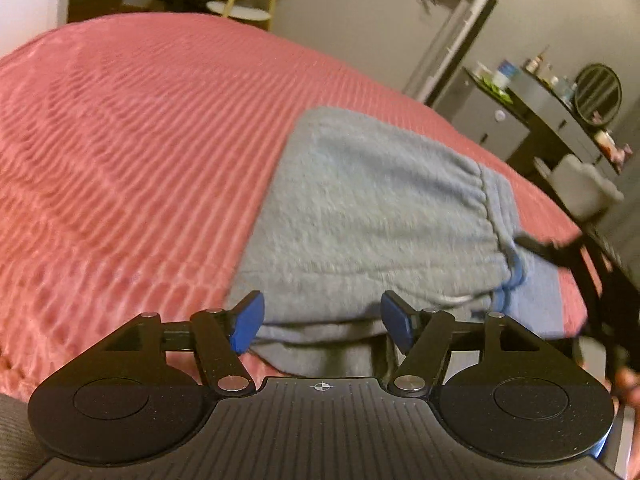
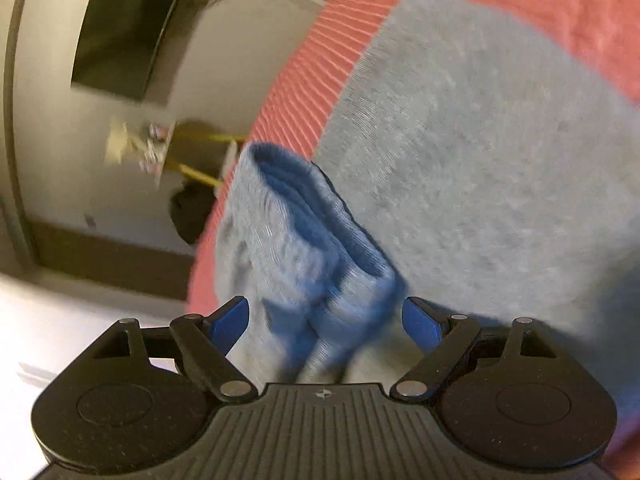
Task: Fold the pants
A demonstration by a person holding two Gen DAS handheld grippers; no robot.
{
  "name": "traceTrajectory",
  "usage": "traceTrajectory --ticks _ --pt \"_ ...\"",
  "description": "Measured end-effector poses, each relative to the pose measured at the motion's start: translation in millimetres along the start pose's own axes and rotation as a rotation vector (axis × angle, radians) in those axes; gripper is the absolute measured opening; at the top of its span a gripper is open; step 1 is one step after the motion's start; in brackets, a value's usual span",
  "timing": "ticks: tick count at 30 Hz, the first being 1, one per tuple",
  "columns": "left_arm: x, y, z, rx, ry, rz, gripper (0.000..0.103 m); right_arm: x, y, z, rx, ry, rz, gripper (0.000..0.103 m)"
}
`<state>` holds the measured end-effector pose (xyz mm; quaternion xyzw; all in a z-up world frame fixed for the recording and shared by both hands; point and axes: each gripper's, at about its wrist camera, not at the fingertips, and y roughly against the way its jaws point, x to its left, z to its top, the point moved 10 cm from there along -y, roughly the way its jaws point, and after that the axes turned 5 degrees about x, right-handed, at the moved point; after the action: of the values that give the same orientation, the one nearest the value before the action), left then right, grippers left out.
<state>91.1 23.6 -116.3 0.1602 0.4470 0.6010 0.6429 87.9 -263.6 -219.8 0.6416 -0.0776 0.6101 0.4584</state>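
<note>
Grey-blue pants (image 1: 380,208) lie folded into a thick rectangle on a pink ribbed bedspread (image 1: 140,140), with the gathered waistband toward the right. My left gripper (image 1: 322,316) hovers open over the near edge of the pants, and its blue pads touch nothing. In the right wrist view the pants (image 2: 480,140) fill the right side. Their darker blue ribbed cuffs (image 2: 312,240) stand up as a folded bundle between the pads of my right gripper (image 2: 326,312). Those jaws stand wide beside the bundle without squeezing it. The view is blurred.
A dark dresser (image 1: 560,120) with bottles and a round mirror (image 1: 598,94) stands right of the bed, a white stool (image 1: 584,184) before it. A round white side table (image 1: 240,10) sits beyond the far edge. The bedspread's (image 2: 304,80) left edge drops to the floor.
</note>
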Motion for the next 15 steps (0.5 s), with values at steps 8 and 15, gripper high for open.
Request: traceTrajectory --ticks 8,15 --pt "-0.5 -10.6 -20.1 0.106 0.005 -0.022 0.070 16.6 -14.5 -1.0 -0.045 0.118 -0.098 0.058" --pt "8.4 -21.9 -29.3 0.155 0.018 0.046 0.067 53.1 -7.0 -7.6 -0.094 0.334 -0.202 0.045"
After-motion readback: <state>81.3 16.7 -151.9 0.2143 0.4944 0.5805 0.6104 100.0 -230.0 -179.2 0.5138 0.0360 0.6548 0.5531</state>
